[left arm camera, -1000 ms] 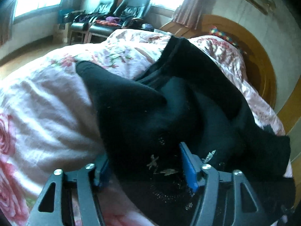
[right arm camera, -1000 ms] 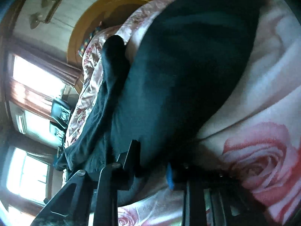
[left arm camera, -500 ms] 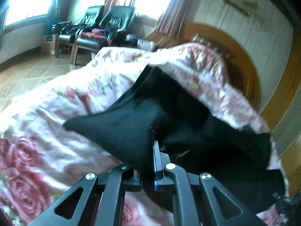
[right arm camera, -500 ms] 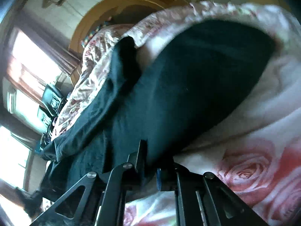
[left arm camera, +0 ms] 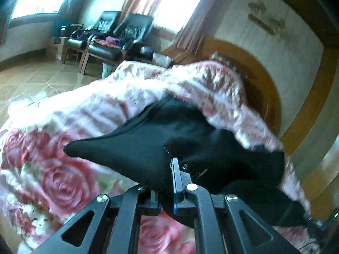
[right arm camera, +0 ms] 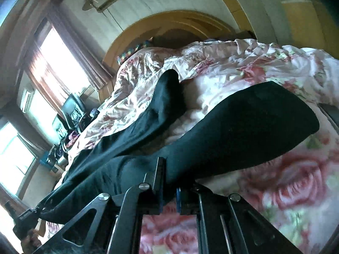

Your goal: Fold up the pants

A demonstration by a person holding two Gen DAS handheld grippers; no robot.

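Observation:
Black pants [left arm camera: 148, 148] lie on a rose-patterned bed cover [left arm camera: 59, 182]. My left gripper [left arm camera: 167, 182] is shut on an edge of the pants and holds the cloth raised above the bed. In the right wrist view the pants [right arm camera: 243, 131] stretch across the cover, with one leg [right arm camera: 161, 105] trailing toward the headboard. My right gripper [right arm camera: 169, 184] is shut on another edge of the pants, which is lifted and pulled taut.
A curved wooden headboard [left arm camera: 260, 78] stands at the far end of the bed. Two black armchairs [left arm camera: 118, 38] with clothes on them stand by the windows. Tiled floor [left arm camera: 31, 78] lies left of the bed. A crumpled satin quilt [right arm camera: 148, 80] lies near the headboard.
Both grippers closed on the pants, from open one second ago. Both have since lifted and drawn the cloth back, so it hangs raised and stretched above the cover.

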